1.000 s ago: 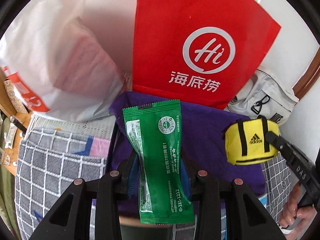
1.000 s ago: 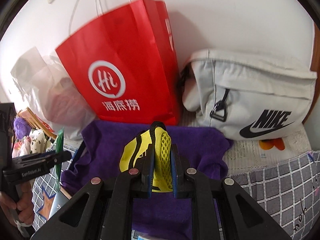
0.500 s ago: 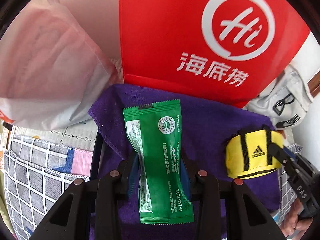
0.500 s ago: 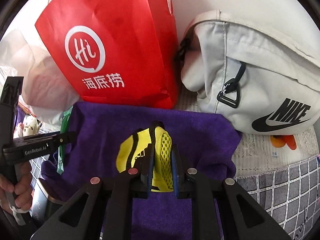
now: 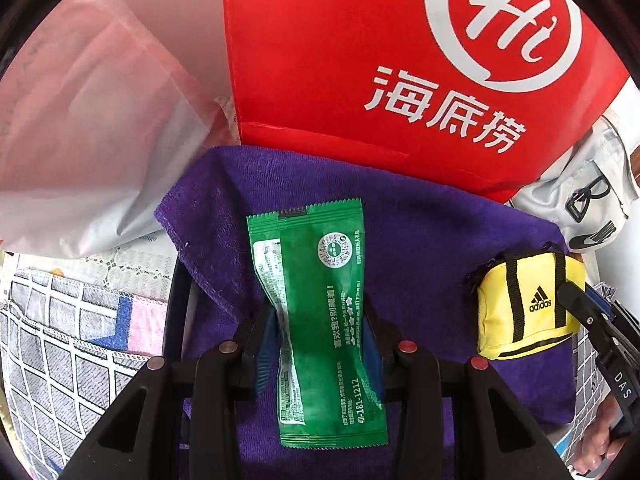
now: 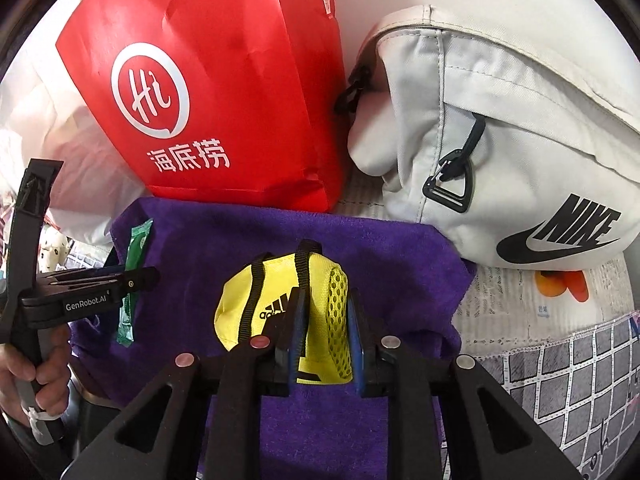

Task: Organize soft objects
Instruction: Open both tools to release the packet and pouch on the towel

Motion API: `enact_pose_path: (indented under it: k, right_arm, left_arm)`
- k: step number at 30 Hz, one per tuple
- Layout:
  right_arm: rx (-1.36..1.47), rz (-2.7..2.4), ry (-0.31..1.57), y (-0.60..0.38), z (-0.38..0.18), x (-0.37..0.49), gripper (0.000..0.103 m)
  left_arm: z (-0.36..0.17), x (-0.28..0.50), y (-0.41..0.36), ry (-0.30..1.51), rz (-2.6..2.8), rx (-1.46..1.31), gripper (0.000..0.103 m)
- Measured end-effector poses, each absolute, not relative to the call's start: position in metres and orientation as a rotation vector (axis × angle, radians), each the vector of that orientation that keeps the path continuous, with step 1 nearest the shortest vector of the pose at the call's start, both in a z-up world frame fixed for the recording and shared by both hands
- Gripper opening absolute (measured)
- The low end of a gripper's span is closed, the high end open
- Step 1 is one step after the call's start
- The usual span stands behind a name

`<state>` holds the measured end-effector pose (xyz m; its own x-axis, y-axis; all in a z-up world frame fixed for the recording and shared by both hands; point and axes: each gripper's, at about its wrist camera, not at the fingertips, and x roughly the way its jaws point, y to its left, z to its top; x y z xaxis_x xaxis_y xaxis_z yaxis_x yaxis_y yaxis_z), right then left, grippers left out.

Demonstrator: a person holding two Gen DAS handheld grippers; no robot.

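Note:
My left gripper [image 5: 320, 332] is shut on a green snack packet [image 5: 320, 320], held over a purple towel [image 5: 420, 240]. My right gripper [image 6: 324, 316] is shut on a small yellow Adidas pouch [image 6: 256, 300], also over the purple towel [image 6: 400, 252]. In the left wrist view the pouch [image 5: 520, 304] sits at the right with the right gripper's finger on it. In the right wrist view the left gripper [image 6: 132, 280] with the green packet [image 6: 134, 264] is at the left.
A red paper bag [image 5: 400, 60] stands behind the towel, also in the right wrist view [image 6: 224, 92]. A white plastic bag [image 5: 88, 140] is at the left, a grey Nike bag [image 6: 500, 140] at the right. A grey checked cloth [image 6: 560, 380] covers the surface.
Both grippers have moved forward and down toward the purple towel and red bag, each still holding its object.

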<state>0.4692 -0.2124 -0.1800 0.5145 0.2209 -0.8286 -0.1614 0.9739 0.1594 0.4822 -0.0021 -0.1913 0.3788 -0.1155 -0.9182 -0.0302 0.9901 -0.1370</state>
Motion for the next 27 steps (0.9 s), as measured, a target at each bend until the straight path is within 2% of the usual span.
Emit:
enact_pose_path:
  k: [2,4,5,6,8,9,13,20,27]
  right_arm:
    - [0.05,0.23,0.997,-0.21,-0.179,0.469,0.03]
    - [0.047,0.228,0.984,-0.208,-0.178,0.469,0.05]
    - [0.05,0.23,0.971,-0.208,-0.175,0.467,0.054]
    - [0.054,0.232,0.956,-0.209,-0.172,0.466,0.059]
    - [0.05,0.238,0.943,-0.207,-0.168,0.463,0.068]
    - [0.045,0.239,0.938,-0.207,-0.166,0.462,0.073]
    - [0.043,0.233,0.926,-0.206,-0.162,0.46,0.082]
    - [0.037,0.171,0.955,-0.212,-0.155,0.456,0.082]
    - [0.005,0.133,0.936,-0.213,-0.131,0.423,0.083]
  left_arm:
    - [-0.195,0.483,-0.006,1.193,-0.052,-0.153,0.037]
    - [-0.2,0.485,-0.003,1.2,-0.057,-0.161,0.039]
    - [-0.201,0.486,-0.003,1.2,-0.059,-0.165,0.04]
    - [-0.201,0.487,-0.003,1.201,-0.058,-0.166,0.043]
    - [-0.2,0.489,0.001,1.191,-0.061,-0.169,0.056]
    - [-0.198,0.489,0.001,1.181,-0.062,-0.17,0.058]
    - [-0.191,0.488,-0.004,1.16,-0.063,-0.146,0.064]
    - [-0.174,0.477,-0.006,1.14,-0.022,-0.098,0.068]
    - [-0.134,0.438,-0.006,1.085,-0.002,-0.106,0.072]
